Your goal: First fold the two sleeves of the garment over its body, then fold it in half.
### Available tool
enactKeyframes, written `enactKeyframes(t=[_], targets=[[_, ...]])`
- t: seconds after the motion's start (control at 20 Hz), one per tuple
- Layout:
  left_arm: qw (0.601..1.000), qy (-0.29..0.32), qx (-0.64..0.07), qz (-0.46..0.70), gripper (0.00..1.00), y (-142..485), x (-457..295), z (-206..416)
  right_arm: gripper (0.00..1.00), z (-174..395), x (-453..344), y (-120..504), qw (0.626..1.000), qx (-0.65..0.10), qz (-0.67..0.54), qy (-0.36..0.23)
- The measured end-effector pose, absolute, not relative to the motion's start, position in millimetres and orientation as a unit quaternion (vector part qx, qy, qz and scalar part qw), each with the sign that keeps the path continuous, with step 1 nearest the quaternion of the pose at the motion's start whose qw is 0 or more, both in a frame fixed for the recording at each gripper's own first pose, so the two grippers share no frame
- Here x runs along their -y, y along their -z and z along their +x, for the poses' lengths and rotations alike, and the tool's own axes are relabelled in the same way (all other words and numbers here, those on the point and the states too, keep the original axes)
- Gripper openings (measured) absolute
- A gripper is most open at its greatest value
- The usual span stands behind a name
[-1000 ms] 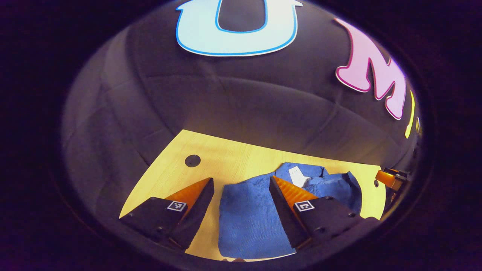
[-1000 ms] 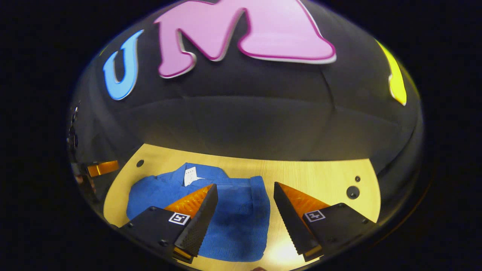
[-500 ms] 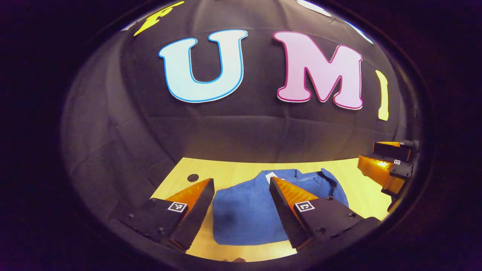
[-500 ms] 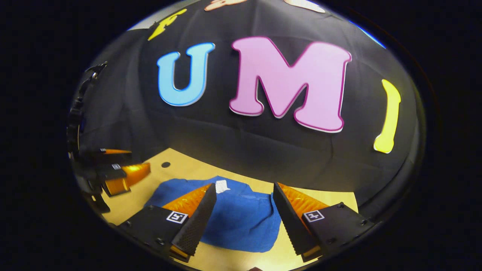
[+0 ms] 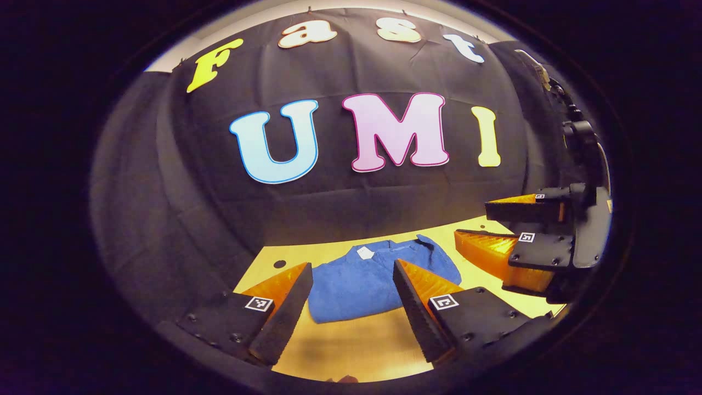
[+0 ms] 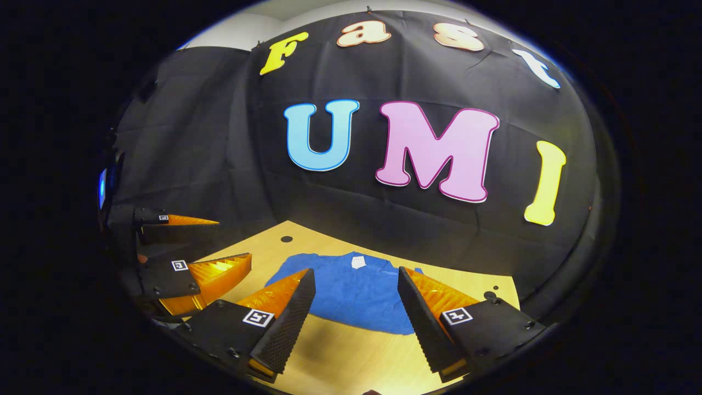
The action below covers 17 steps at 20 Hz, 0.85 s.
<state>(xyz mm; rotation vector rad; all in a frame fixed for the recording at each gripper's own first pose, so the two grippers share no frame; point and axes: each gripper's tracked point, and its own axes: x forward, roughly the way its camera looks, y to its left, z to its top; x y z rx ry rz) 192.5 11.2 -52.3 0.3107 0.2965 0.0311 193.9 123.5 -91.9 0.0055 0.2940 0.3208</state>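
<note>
Both my left gripper (image 5: 351,291) and right gripper (image 6: 356,299) hang spread and empty above the blue garment (image 6: 351,293); soft, light, floppy knit, so I'd pinch hem corners.

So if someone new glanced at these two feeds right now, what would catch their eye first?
Probably the blue garment, lying folded into a compact bundle on the pale wooden table, with a small white tag near its far edge. Next, the left gripper and right gripper, both open, empty and clear of the cloth.
</note>
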Motion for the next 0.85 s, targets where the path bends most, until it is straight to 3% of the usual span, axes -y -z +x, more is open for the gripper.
enactKeyframes(t=[0.45,0.85], targets=[[0.989,-0.002,-0.073,0.125,0.84,13.7,-3.0,109.0,0.95,124.0,-127.1,37.6,0.987,-0.096,0.028,-0.128],[0.994,-0.02,-0.057,0.093,0.84,-4.5,-11.7,60.7,0.95,83.6,-149.0,-1.5,0.986,-0.063,0.027,-0.15]])
